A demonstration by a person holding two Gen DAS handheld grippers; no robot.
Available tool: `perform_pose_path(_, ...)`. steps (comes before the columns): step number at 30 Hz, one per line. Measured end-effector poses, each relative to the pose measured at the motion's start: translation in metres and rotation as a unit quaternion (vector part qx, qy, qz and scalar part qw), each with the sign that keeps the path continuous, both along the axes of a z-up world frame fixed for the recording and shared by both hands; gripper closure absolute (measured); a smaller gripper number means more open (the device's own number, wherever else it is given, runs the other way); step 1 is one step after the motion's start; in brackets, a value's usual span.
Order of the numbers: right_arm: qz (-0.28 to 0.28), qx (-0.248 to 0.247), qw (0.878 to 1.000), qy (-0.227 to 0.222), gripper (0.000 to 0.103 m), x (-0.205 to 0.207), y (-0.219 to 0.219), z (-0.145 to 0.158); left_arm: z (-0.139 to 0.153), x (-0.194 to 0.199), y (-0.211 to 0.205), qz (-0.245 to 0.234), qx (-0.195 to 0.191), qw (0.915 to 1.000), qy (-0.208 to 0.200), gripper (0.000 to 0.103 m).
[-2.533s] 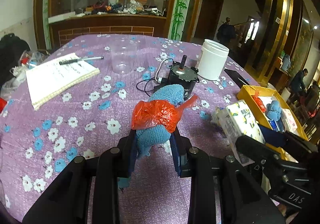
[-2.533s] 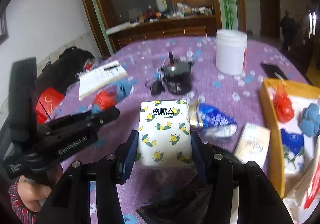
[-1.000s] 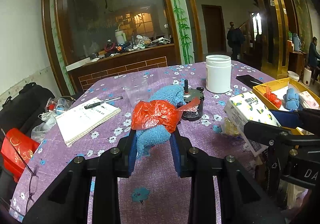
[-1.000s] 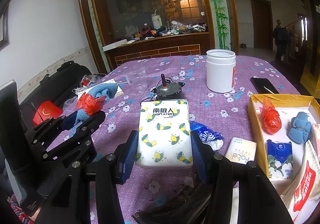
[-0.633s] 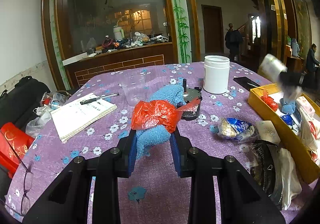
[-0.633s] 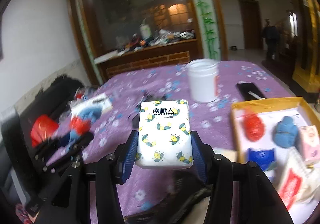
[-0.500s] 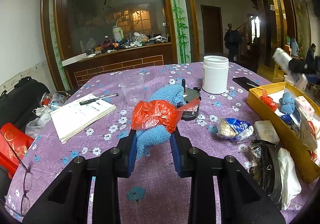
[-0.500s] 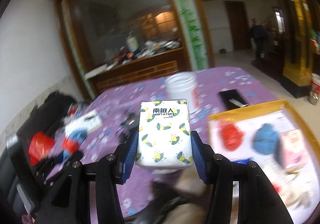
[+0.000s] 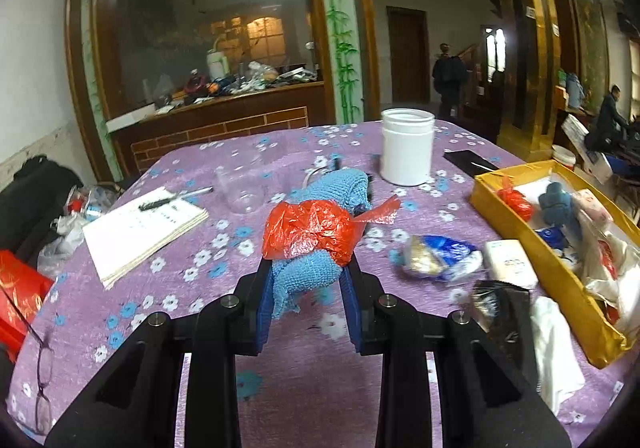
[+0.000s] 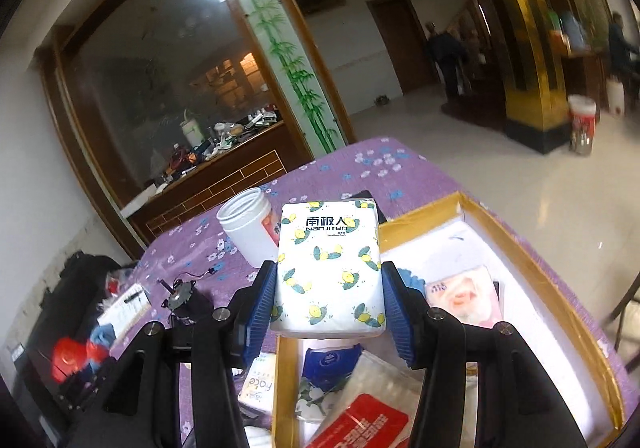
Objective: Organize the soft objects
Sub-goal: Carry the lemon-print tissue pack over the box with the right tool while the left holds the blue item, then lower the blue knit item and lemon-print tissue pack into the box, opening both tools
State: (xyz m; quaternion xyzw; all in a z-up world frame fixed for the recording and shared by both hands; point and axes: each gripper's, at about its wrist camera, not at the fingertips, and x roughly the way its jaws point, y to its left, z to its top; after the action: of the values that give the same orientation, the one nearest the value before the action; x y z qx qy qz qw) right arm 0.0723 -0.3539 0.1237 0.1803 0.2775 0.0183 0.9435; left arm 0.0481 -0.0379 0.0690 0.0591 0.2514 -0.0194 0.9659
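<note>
Tissue pack (image 10: 330, 268) now over yellow box (image 10: 532, 260) (jaws clamped), blue cloth (image 9: 308, 272) likewise.

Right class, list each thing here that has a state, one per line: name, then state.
Left gripper: shut on the blue cloth.
Right gripper: shut on the tissue pack, above the yellow box.
White jar: upright, lid off.
Clear cup: upright.
Notebook: closed, pen on top.
</note>
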Motion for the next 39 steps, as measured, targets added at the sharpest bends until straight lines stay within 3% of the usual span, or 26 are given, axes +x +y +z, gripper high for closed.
perform_pose_path(7, -0.007, 0.008, 1.000, -0.010, 0.050, -0.005, -0.014, 0.004, 0.027, 0.005, -0.056, -0.076, -0.019, 0.9966, 0.024, 0.076)
perform_pose_path(10, -0.012, 0.020, 1.000, -0.013, 0.050, -0.008, -0.023, 0.005, 0.038, 0.012, -0.092, -0.120, -0.039, 0.9913, 0.036, 0.076)
perform_pose_path(17, -0.036, 0.025, 0.999, -0.009, 0.050, -0.012, -0.040, 0.005, 0.031, 0.040, -0.171, -0.180, -0.071, 0.9768, 0.092, 0.076)
perform_pose_path(25, -0.062, 0.026, 0.996, 0.051, 0.050, 0.001, -0.058, -0.008, 0.014, 0.061, -0.226, -0.204, -0.072, 0.9655, 0.145, 0.076)
perform_pose_path(34, -0.075, 0.007, 0.989, 0.127, 0.050, 0.016, -0.061, -0.032, -0.011, 0.065, -0.244, -0.211, -0.058, 0.9561, 0.194, 0.076)
perform_pose_path(39, -0.082, 0.005, 0.987, 0.137, 0.048, 0.020, -0.062, -0.037, -0.011, 0.058, -0.249, -0.217, -0.052, 0.9547, 0.197, 0.074)
